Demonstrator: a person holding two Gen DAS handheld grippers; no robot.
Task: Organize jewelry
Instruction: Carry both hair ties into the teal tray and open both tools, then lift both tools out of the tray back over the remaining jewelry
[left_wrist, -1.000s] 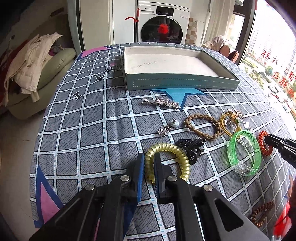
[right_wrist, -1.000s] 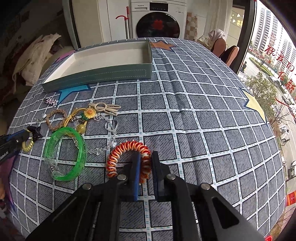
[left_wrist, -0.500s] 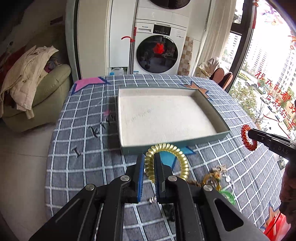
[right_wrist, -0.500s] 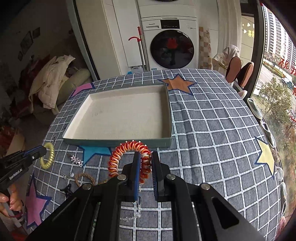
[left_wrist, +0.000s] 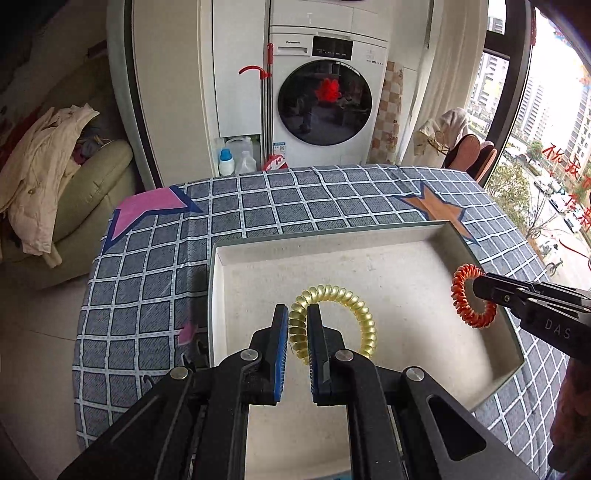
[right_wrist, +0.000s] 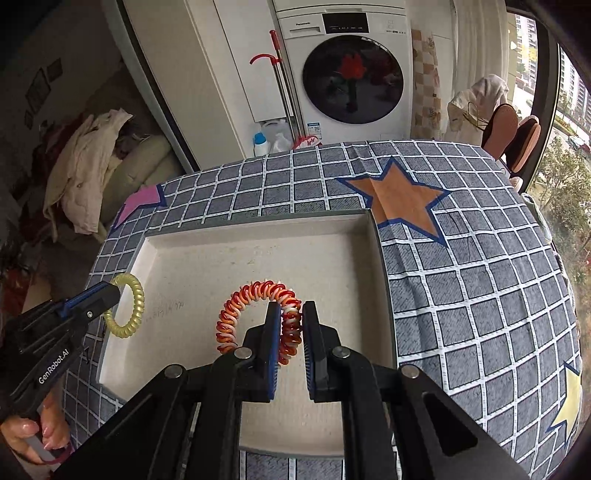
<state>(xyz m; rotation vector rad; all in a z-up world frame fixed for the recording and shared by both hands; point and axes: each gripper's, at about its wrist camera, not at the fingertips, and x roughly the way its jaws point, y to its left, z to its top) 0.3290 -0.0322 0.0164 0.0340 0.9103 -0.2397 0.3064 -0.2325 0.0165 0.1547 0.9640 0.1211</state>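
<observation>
left wrist: the left gripper (left_wrist: 297, 314) pinches the yellow coil band (left_wrist: 334, 323) above the tray (left_wrist: 217, 295), poised for dropping inside.
right wrist: the right gripper (right_wrist: 290, 317) likewise clamps the orange coil band (right_wrist: 255, 306) over the tray's floor.

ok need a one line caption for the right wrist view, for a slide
Right gripper holds a red-orange spiral hair tie over the empty tray; left gripper brings a yellow spiral hair tie.

yellow coil tie (left_wrist: 334, 325), red-orange-white coil tie (right_wrist: 258, 314), cream tray (left_wrist: 406, 266) with grey-green rim, grey checked cloth (right_wrist: 480, 295) with orange, pink stars
</observation>
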